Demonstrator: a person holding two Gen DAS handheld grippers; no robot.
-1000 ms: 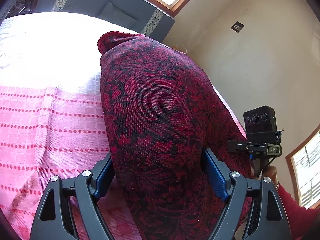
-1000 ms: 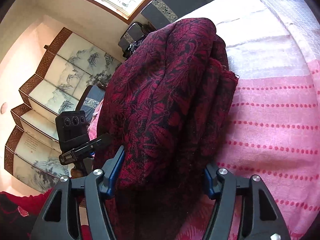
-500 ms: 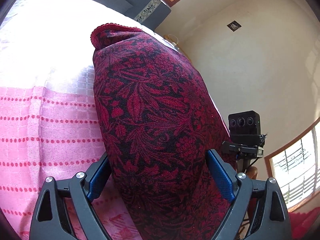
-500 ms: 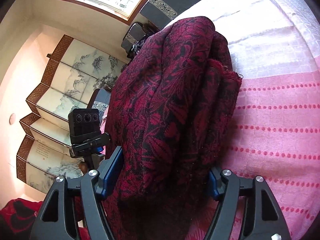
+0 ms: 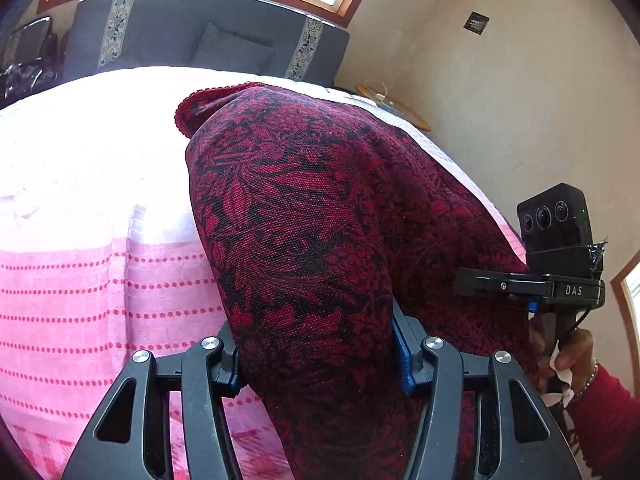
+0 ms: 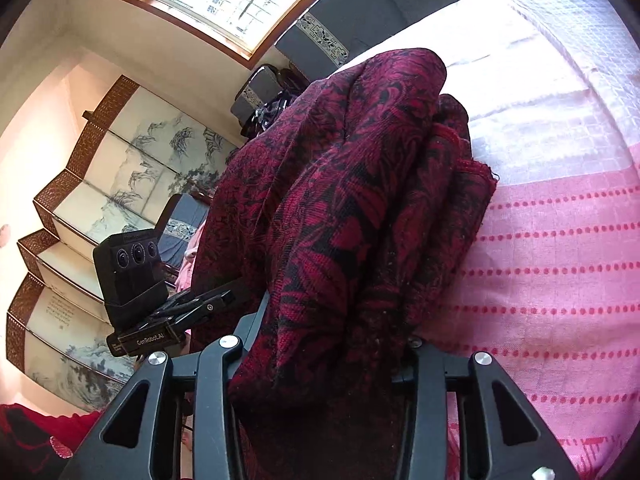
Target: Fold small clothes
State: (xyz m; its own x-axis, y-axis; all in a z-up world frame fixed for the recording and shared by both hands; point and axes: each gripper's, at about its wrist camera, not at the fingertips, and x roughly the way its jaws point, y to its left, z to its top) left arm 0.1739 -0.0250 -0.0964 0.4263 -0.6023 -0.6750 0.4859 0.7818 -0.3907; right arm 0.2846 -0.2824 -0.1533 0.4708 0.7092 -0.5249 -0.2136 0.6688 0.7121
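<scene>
My left tongs (image 5: 316, 356) are closing on the dark red patterned cloth (image 5: 304, 216), its bunched fabric filling the gap between the blue pads and pressed by both; my right tongs (image 6: 328, 340) are closing on the same cloth (image 6: 360, 200) from the other side, folds pinched between them; the cloth drapes forward in a thick bundle over the bed's pink-and-white cover (image 5: 80, 280); my other hand (image 5: 568, 356) shows at the right edge.
</scene>
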